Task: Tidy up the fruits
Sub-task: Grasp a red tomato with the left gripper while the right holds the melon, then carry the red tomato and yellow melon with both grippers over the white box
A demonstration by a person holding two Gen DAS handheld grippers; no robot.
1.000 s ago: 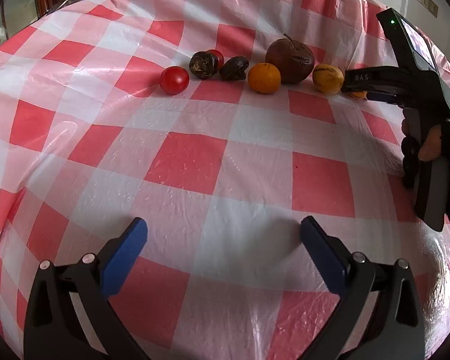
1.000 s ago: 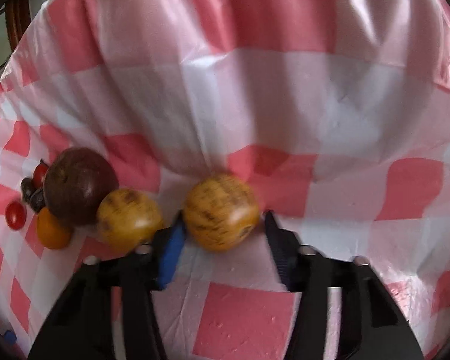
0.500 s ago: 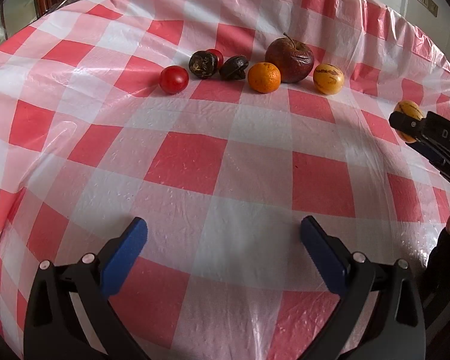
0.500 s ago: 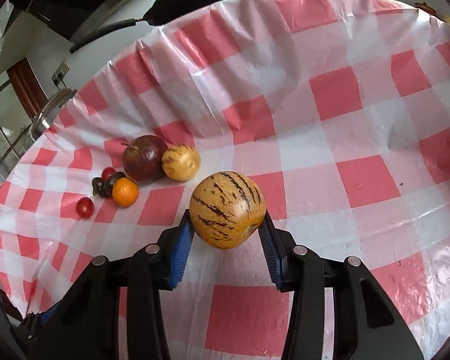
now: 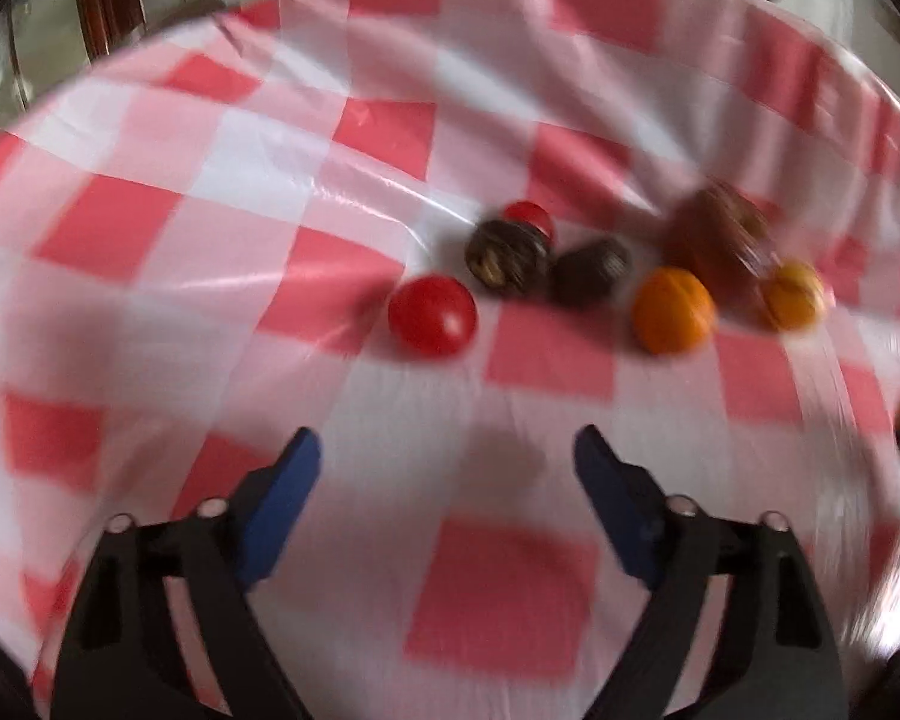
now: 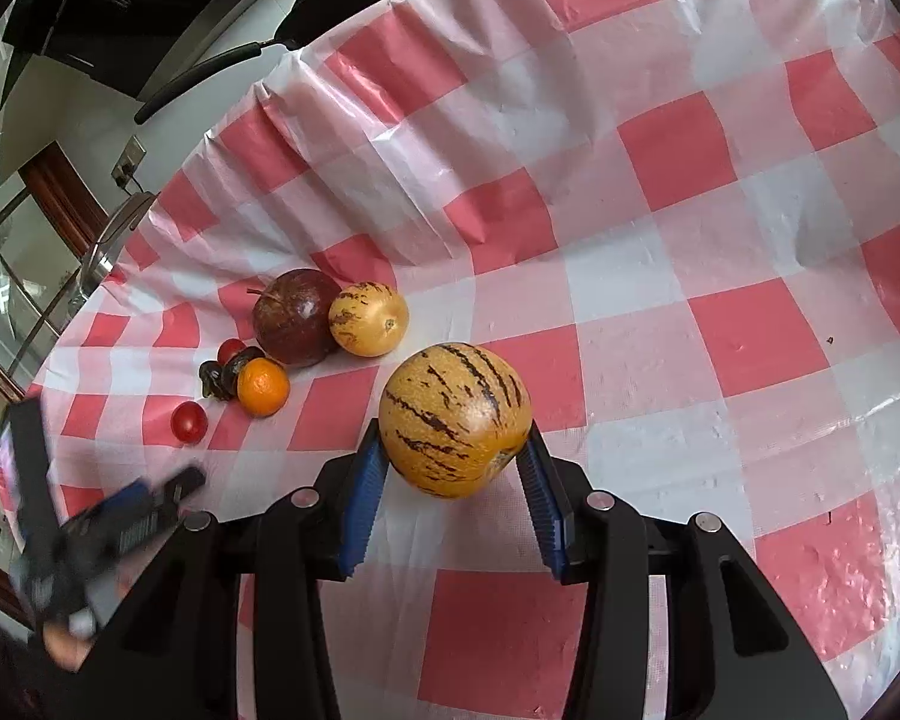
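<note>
The right gripper (image 6: 456,468) has a yellow striped melon (image 6: 455,417) clamped between its blue pads (image 6: 363,498), one pad pressed on either flank, and the fruit is lifted clear of the red-and-white checked tablecloth (image 6: 660,276). Off to its left on the cloth sits the rest of the fruit in a loose cluster: a dark red apple (image 6: 297,317) touching a smaller striped melon (image 6: 368,318), an orange (image 6: 262,386) just in front of the apple, two dark wrinkled fruits (image 5: 507,252) and two red tomatoes (image 5: 432,315). The left gripper (image 5: 447,462) hangs over bare cloth on the near side of that cluster, nearest the front tomato; its jaws have just been closing a little but stand wide apart with nothing between them. Its view is blurred.
</note>
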